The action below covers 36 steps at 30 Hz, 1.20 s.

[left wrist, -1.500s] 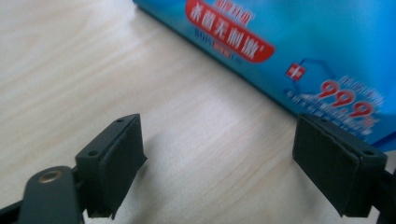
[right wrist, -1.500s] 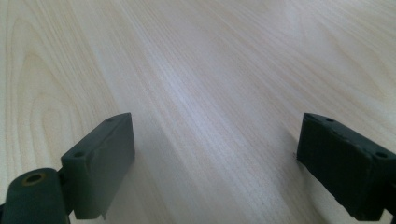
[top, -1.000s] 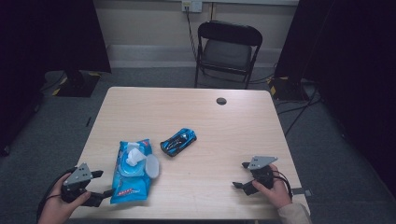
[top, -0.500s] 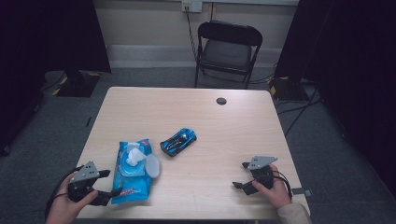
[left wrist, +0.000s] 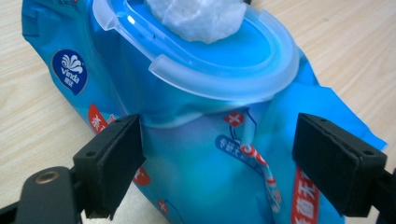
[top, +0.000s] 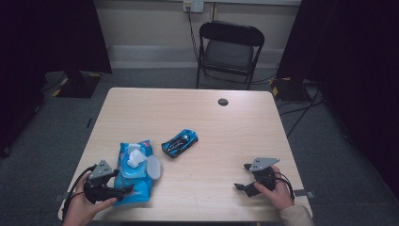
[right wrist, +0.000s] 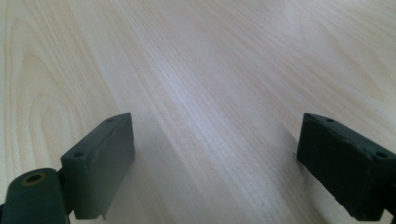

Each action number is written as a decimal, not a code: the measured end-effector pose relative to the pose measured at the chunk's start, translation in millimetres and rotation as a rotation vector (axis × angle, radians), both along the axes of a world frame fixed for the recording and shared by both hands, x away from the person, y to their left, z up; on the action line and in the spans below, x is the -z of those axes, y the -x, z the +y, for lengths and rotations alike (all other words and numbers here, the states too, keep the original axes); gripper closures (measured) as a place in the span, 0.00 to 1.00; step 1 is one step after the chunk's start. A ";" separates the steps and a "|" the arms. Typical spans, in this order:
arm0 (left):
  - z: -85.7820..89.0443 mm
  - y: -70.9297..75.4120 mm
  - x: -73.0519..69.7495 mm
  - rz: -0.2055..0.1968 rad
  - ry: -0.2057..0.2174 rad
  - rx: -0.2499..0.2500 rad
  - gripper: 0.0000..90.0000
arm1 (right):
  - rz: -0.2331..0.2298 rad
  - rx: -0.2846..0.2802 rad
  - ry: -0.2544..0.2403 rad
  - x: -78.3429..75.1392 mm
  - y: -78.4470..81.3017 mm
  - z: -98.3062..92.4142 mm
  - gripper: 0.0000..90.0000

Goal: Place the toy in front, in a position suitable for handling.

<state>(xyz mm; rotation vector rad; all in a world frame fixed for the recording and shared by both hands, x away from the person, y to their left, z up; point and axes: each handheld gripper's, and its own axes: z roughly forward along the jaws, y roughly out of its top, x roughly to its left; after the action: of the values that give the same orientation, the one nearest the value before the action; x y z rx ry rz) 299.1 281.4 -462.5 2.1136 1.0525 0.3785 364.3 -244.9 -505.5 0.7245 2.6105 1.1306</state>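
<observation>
Now your left gripper [top: 123,190] straddles wet-wipes pack [left wrist: 205,154] at desk [top: 226,136] near-left edge, jaws spread, not clamped. Pack soft, slippery film; pinch below rigid lid [left wrist: 205,60]. Right gripper [top: 244,185] idle, jaws released.

Wipes pack [top: 134,172] fills left tongs' [left wrist: 224,163] gap, toy car [top: 179,142] beyond, bare table [top: 226,188] rightward
</observation>
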 end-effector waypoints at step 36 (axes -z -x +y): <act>-22.4 -29.9 -0.2 -0.003 -0.098 -0.144 0.37 | 0.000 0.000 -0.001 0.0 0.0 0.0 0.12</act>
<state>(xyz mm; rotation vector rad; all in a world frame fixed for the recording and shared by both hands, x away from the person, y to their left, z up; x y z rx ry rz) 329.0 258.9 -462.3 2.1277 1.2098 0.5123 364.4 -244.9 -505.5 0.7250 2.6104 1.1313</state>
